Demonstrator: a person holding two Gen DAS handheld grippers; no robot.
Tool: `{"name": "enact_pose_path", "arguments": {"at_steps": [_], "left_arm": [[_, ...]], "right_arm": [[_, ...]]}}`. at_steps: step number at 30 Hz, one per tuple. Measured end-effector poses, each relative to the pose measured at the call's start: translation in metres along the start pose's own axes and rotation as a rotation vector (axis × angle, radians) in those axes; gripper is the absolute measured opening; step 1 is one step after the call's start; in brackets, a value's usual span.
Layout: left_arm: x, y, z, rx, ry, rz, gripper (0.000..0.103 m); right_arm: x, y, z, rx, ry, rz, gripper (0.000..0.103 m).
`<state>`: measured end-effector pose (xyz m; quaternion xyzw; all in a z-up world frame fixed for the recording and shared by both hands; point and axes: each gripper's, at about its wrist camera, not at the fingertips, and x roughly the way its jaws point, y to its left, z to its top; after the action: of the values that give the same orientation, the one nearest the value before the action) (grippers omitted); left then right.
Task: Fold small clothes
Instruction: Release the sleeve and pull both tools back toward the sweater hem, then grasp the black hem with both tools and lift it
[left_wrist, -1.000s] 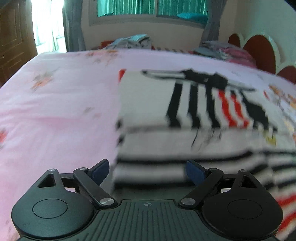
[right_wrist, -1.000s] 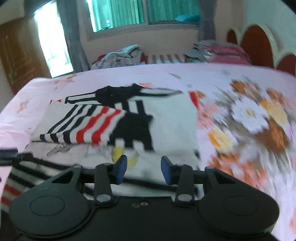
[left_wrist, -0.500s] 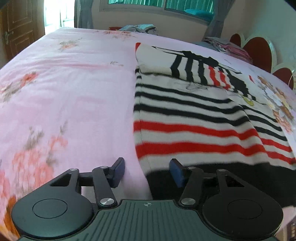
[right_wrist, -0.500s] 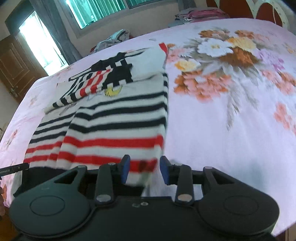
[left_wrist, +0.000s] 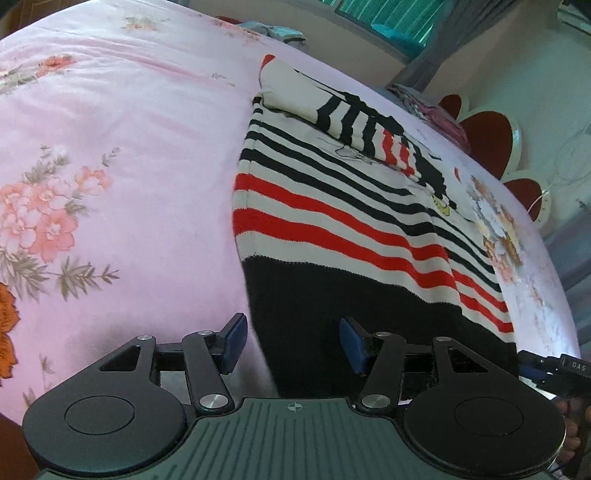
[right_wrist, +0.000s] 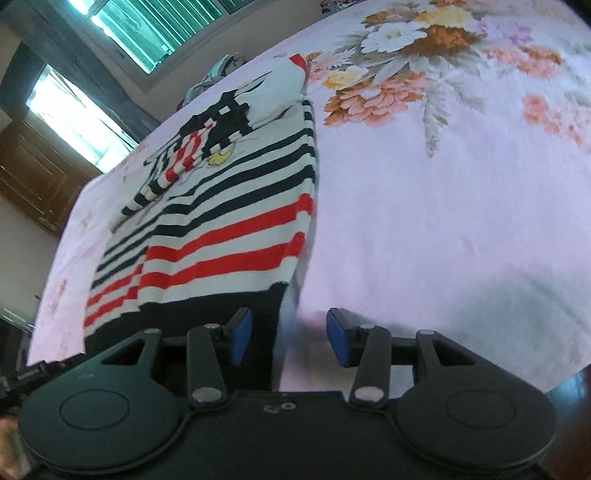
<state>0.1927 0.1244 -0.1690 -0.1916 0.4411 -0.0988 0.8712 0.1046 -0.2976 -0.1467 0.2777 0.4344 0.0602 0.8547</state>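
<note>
Since half a second ago, both grippers were brought nearer the hem. Left gripper (left_wrist: 291, 341) half-spread, right gripper (right_wrist: 290, 339) opening; a black hem corner of the striped sweater (left_wrist: 332, 229) sits loosely between each. Knit judged soft, light, limp; corners best pinched. Beyond, sleeves folded across chest on the bed (left_wrist: 110, 147).

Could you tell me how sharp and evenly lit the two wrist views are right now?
Left wrist view: the striped sweater and pink bedsheet are sharp, with strong fisheye bending toward the edges. Right wrist view: the window is blown out with glare, the sweater's near hem looks slightly smeared, and a shadow lies under the right gripper.
</note>
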Motion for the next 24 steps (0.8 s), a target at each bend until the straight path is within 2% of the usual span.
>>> {"name": "enact_pose_path", "arguments": {"at_steps": [8,11,13,14,16,17,18,19,22,23,24], "left_arm": [[0.014,0.010,0.011,-0.107,-0.021,-0.080,0.054],[0.020,0.008,0.010,-0.138,-0.006,-0.140,0.054],[0.023,0.003,0.008,-0.134,-0.004,-0.161,0.054],[0.023,0.001,0.007,-0.127,-0.006,-0.157,0.054],[0.024,-0.001,0.007,-0.110,-0.007,-0.140,0.036],[0.025,-0.001,0.008,-0.093,0.002,-0.121,0.013],[0.026,-0.001,0.008,-0.076,0.010,-0.105,0.008],[0.024,0.000,0.008,-0.071,0.002,-0.106,0.008],[-0.001,0.001,0.008,-0.051,-0.101,-0.111,0.007],[-0.010,0.002,0.007,-0.042,-0.136,-0.100,0.007],[-0.011,0.006,0.006,-0.051,-0.133,-0.071,0.007]], "right_arm": [[0.017,0.007,-0.002,0.028,0.040,0.082,0.044],[0.020,0.010,-0.002,0.026,0.049,0.106,0.042],[0.023,0.009,-0.001,0.035,0.061,0.125,0.036],[0.024,0.009,-0.001,0.037,0.064,0.125,0.029],[0.026,0.010,0.000,0.032,0.062,0.116,0.013],[0.025,0.010,0.001,0.025,0.055,0.111,0.006],[0.022,0.010,0.001,0.021,0.046,0.116,0.006],[0.018,0.011,0.003,0.012,0.031,0.122,0.006],[-0.002,0.013,0.008,-0.017,-0.037,0.151,0.005],[-0.011,0.012,0.009,-0.027,-0.068,0.168,0.005],[-0.017,0.009,0.009,-0.036,-0.091,0.175,0.005]]}}
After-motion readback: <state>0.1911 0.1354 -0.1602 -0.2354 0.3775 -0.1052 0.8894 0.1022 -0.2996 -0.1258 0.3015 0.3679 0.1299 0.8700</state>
